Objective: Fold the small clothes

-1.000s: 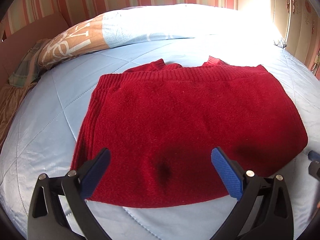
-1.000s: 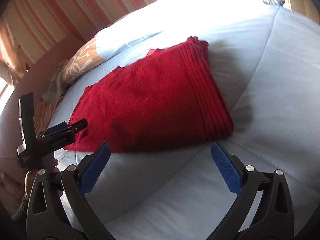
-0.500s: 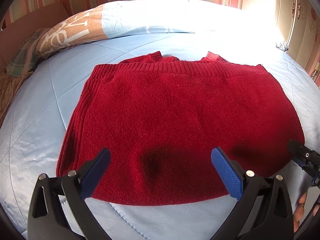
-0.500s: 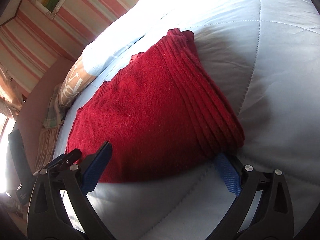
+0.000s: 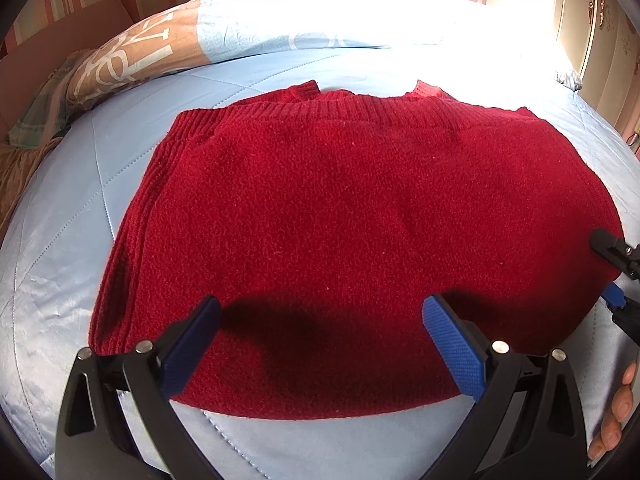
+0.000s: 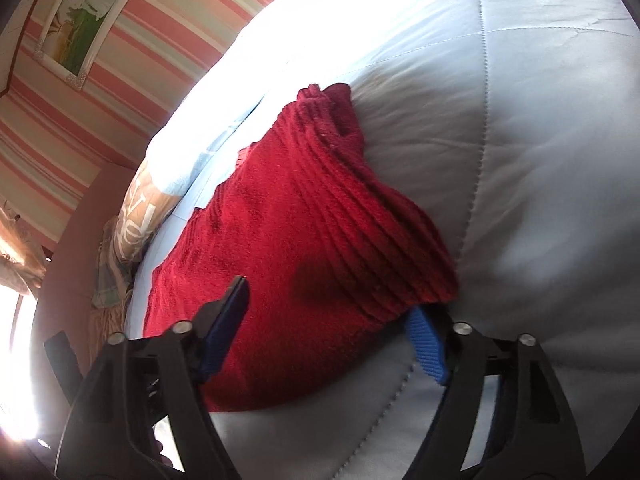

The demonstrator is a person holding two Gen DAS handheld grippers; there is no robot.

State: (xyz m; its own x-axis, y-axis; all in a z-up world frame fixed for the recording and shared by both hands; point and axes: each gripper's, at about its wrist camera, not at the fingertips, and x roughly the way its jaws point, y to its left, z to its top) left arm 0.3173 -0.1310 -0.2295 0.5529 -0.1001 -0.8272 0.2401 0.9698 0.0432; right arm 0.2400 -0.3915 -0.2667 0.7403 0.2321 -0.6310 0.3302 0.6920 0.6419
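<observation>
A red knit sweater point(image 5: 352, 208) lies folded flat on the light blue quilt point(image 5: 80, 200), its ribbed hem toward the pillows. My left gripper point(image 5: 322, 308) hovers open over the sweater's near edge with nothing between its fingers. My right gripper point(image 6: 330, 316) is at the sweater's point(image 6: 288, 208) near right corner and its jaws are closing. One finger lies on top of the knit and the blue pad of the other is tucked under the edge. The left wrist view shows the right gripper point(image 5: 610, 272) at the far right, straddling that corner.
Pale blue pillows point(image 5: 320, 20) and a brown patterned pillow point(image 5: 132, 60) line the head of the bed. A striped wall with a framed picture point(image 6: 80, 24) stands behind. A person's fingers point(image 5: 618, 412) show at the lower right. Bare quilt point(image 6: 540, 160) stretches right of the sweater.
The right gripper has rolled and slid in onto the sweater's right corner, one finger going under the edge, and its jaws have narrowed. The left gripper has stayed over the near edge.
</observation>
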